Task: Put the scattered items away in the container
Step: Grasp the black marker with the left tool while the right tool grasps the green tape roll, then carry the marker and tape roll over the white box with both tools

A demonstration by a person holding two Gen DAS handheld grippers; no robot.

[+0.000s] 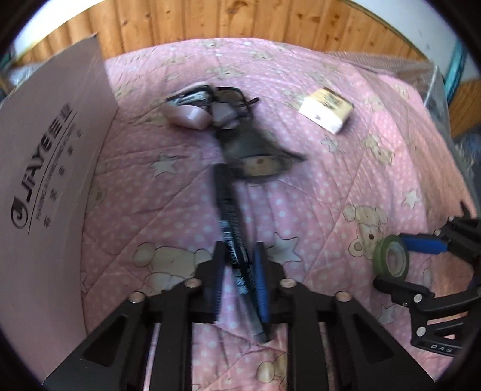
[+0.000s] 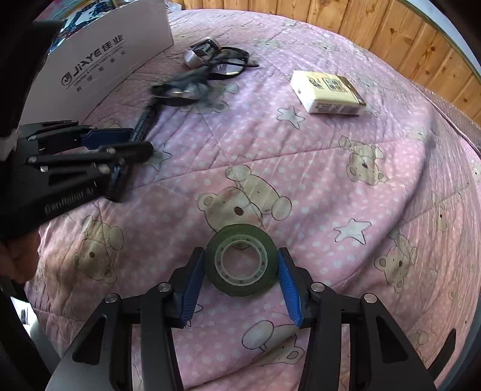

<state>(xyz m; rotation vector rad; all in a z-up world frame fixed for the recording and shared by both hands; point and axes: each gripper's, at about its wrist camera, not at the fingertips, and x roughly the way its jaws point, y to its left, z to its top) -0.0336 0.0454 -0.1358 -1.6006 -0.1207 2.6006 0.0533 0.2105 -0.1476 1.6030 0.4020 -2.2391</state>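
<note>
My left gripper (image 1: 240,245) is shut on a black pen (image 1: 231,222) that lies across the pink quilt (image 1: 315,192). The pen's far end points at a blurred black item (image 1: 255,150). In the right wrist view the left gripper (image 2: 138,141) shows at the left edge, closed on the pen (image 2: 145,120). My right gripper (image 2: 240,251) has its blue pads (image 2: 192,285) against both sides of a dark green tape roll (image 2: 240,264) on the quilt. The left wrist view shows that tape roll (image 1: 390,255) between the right gripper's (image 1: 390,261) fingers. A cardboard box (image 1: 51,168) stands at the left.
Black glasses (image 2: 228,60) and a small pinkish case (image 2: 198,52) lie near the cardboard box (image 2: 99,57). A pale yellow packet (image 2: 327,93) rests further right. A blurred black item (image 2: 180,87) lies by the pen's tip. A wooden wall (image 1: 240,21) stands behind the bed. A hand (image 2: 18,258) shows at the left.
</note>
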